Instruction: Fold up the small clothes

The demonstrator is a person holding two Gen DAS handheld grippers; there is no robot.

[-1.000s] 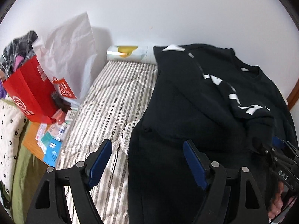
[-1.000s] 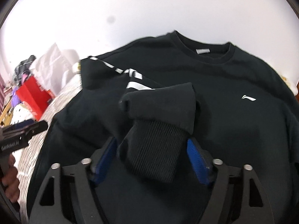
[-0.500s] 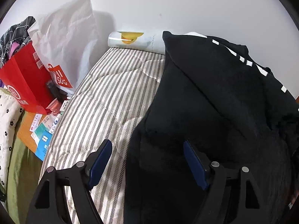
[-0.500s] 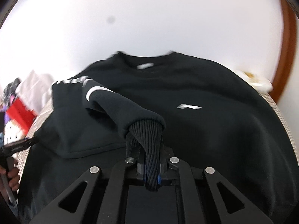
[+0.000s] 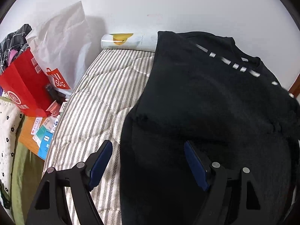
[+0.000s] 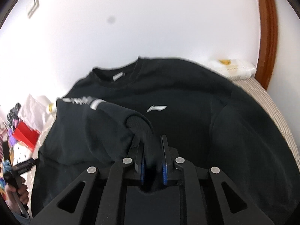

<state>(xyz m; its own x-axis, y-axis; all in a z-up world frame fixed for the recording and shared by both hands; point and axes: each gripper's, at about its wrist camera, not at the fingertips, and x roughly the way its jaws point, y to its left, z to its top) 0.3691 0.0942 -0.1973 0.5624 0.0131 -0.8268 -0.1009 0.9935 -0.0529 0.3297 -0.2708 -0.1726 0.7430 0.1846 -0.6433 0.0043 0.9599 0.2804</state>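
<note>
A black sweatshirt (image 6: 187,101) with a white chest logo lies flat on a striped mattress (image 5: 97,101). It also shows in the left wrist view (image 5: 196,103). My right gripper (image 6: 151,146) is shut on the ribbed cuff (image 6: 144,131) of its left sleeve, which has white stripes, and holds it over the chest. My left gripper (image 5: 148,161) is open and empty, low over the sweatshirt's left hem edge, one finger over the mattress and one over the cloth.
A red paper bag (image 5: 24,86), a white bag (image 5: 61,43) and small cards (image 5: 43,133) sit left of the mattress. A rolled white item (image 5: 127,41) lies against the wall. A wooden bed frame (image 6: 266,30) rises at the right.
My right gripper closed on the sleeve cuff and pulled it across the chest toward the right. My left gripper stayed open and shifted slightly along the sweatshirt's left edge.
</note>
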